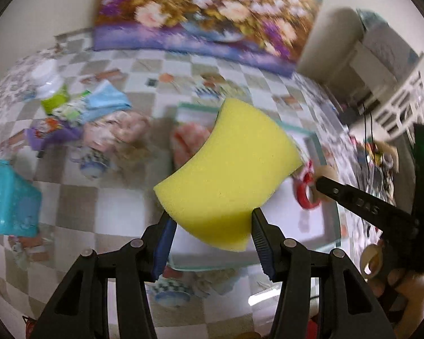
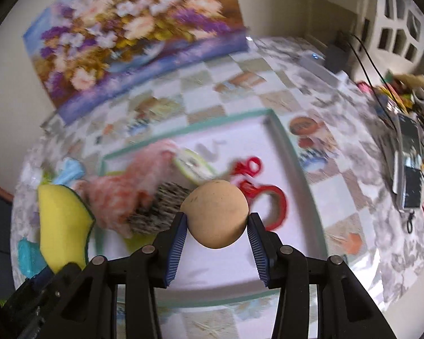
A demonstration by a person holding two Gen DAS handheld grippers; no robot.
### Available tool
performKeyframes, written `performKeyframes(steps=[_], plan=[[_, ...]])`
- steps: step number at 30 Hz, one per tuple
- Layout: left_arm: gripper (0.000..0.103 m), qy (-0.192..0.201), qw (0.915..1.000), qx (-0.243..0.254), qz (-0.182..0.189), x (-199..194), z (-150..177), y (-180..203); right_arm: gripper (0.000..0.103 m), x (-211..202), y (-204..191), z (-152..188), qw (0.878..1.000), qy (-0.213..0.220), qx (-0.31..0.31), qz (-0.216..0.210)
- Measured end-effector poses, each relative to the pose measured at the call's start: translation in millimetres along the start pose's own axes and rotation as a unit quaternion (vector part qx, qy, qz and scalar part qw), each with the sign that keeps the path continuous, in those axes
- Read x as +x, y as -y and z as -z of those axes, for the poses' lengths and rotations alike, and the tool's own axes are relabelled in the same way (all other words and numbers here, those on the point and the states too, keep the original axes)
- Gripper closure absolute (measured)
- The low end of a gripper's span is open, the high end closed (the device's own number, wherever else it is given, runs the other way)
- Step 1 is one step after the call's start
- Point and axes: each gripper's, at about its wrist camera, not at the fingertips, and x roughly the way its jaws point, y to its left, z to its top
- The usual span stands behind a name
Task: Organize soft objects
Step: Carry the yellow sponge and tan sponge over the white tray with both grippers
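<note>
Yellow foam fills my left view: the sponge (image 1: 229,175) sits pinched between my left gripper (image 1: 210,226) jaws, held up over the near part of the tray (image 1: 329,226), its curved edge pointing away from me. From the right wrist I see that same sponge (image 2: 63,226) at the far left, with a dark green backing along its edge. My right gripper (image 2: 217,226) has its jaws pressed onto a tan ball (image 2: 216,213), which bulges out between the blue pads (image 2: 178,243) above the tray's (image 2: 291,152) white floor. In the tray beyond the ball lie a pink fluffy cloth (image 2: 132,189), a black-and-white scrubber (image 2: 161,206) touching it, a green-rimmed pad (image 2: 193,166) and two red rings (image 2: 268,197), all blurred. The tray rests on a desk (image 2: 353,197) covered in a checked, patterned cloth. Out on the desk to my left, well apart from the tray, I can make out a teal sponge (image 1: 10,197), a light blue cloth (image 1: 107,100), a purple item (image 1: 49,134) and a white-capped green bottle (image 1: 52,90). A flower painting (image 1: 209,14) leans at the back. From the left wrist, my right gripper (image 1: 322,182) shows at the right edge, over the tray's far side near a red ring (image 1: 306,192).
</note>
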Motion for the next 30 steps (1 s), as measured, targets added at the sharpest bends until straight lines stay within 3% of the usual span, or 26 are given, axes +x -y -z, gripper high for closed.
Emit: performKeyframes(steps=[4,12,19,30], plan=[[0.049,-0.038,0.9992,0.013,0.005,19.9,6.3,13.4,0.056,25.1,9.6,3.6,0.999,-0.051,0.005,0.005],[0.048,-0.093,0.9942,0.053,-0.015,55.2,23.0,36.2,0.055,42.8,13.4,11.7,0.996,-0.086,-0.002,0.010],[0.048,-0.104,0.9904,0.082,-0.038,70.0,31.6,46.0,0.055,50.2,19.2,13.3,0.995,-0.100,0.007,0.011],[0.048,-0.109,0.9867,0.112,-0.046,76.1,33.7,60.1,0.055,48.3,24.2,15.3,0.995,-0.101,0.020,0.012]])
